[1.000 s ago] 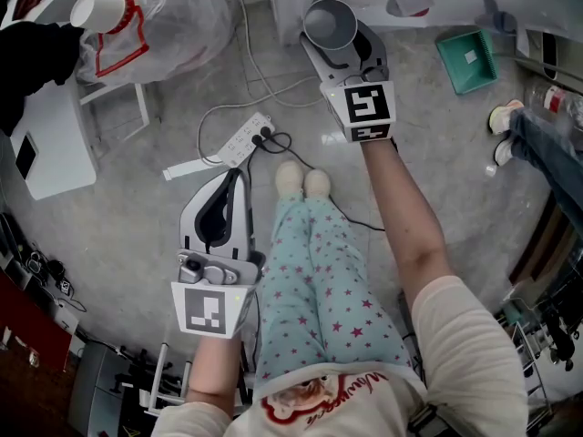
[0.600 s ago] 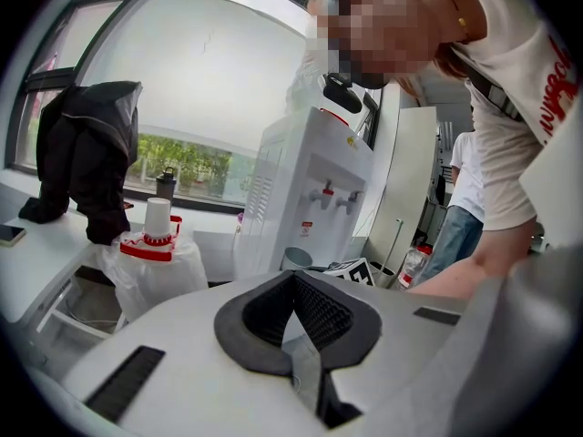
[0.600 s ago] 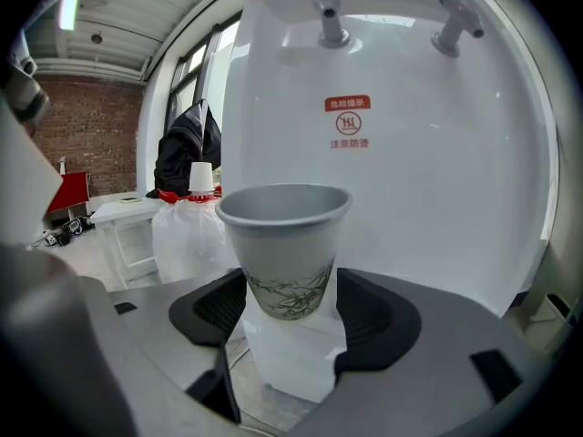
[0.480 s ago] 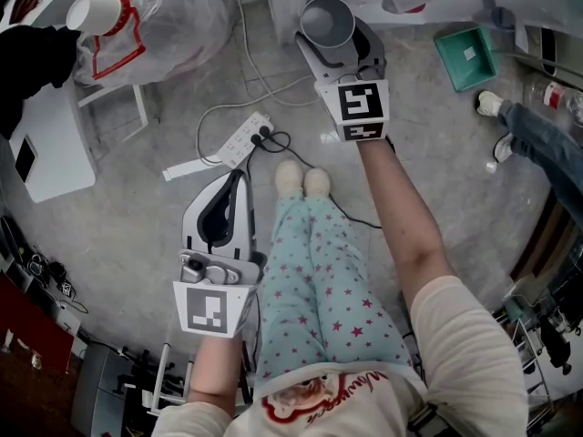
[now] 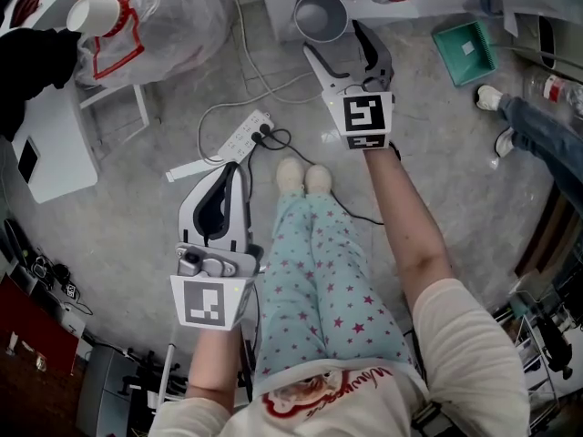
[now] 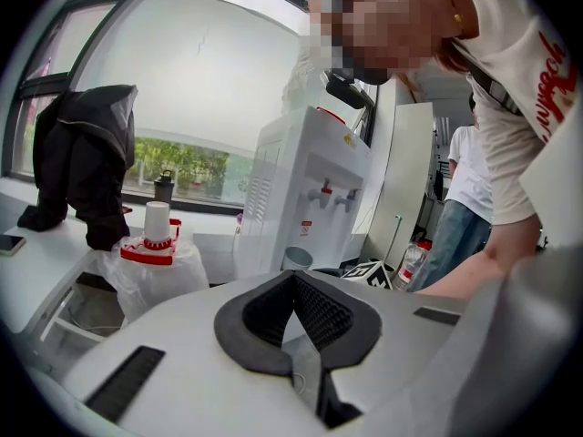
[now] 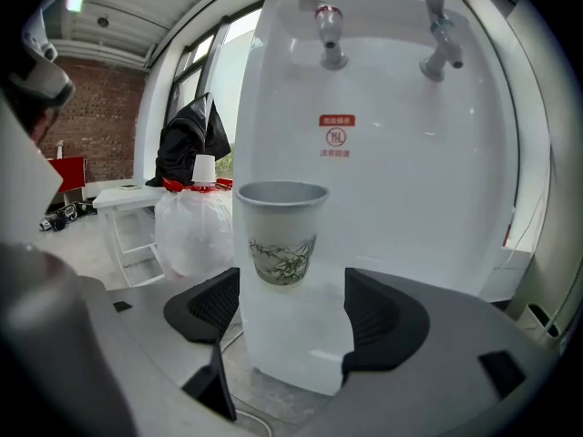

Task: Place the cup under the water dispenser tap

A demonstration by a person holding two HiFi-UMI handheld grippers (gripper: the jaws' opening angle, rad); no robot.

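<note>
A grey concrete floor carries a white power strip and loose cables, with a white desk at the left, a brick wall and a wide window beyond. The water dispenser bears a small red label with a prohibition sign, its writing too small to read. The cup, printed with green leaves, stands on the dispenser's ledge below the taps, between the opening, released jaws of the right tool, while the left tool is clenched on nothing.
</note>
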